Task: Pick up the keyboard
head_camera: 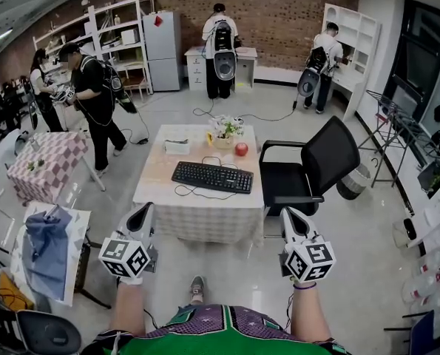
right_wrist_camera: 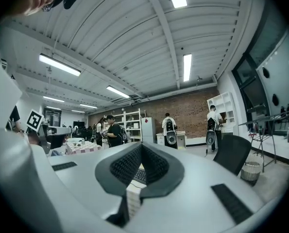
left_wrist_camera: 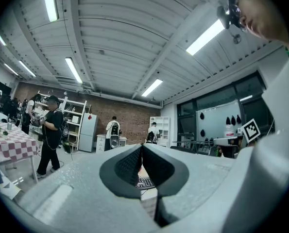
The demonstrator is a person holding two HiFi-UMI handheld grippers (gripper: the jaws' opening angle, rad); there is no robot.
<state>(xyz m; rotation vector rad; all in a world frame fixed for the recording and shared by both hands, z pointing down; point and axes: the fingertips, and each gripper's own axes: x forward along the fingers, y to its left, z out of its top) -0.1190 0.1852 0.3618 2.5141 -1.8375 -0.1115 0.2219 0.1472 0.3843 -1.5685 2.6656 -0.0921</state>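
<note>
A black keyboard [head_camera: 212, 177] lies flat near the front of a small table [head_camera: 157, 187] with a pale checked cloth, its cable looping off its left end. My left gripper [head_camera: 144, 211] hangs shut and empty just short of the table's front left corner. My right gripper [head_camera: 290, 217] is also shut and empty, off the table's front right corner beside the chair. Both point level at the table. A slice of the keyboard [left_wrist_camera: 145, 182] shows below the closed pads in the left gripper view, and the keyboard [right_wrist_camera: 140, 175] shows the same way in the right gripper view.
On the table behind the keyboard are a red apple [head_camera: 241, 149], a small flower pot [head_camera: 225, 134] and a white box [head_camera: 177, 147]. A black office chair [head_camera: 312, 167] stands at the table's right. A checked table [head_camera: 46, 165] and a cloth-covered stand [head_camera: 49, 250] are at left. Several people work farther back.
</note>
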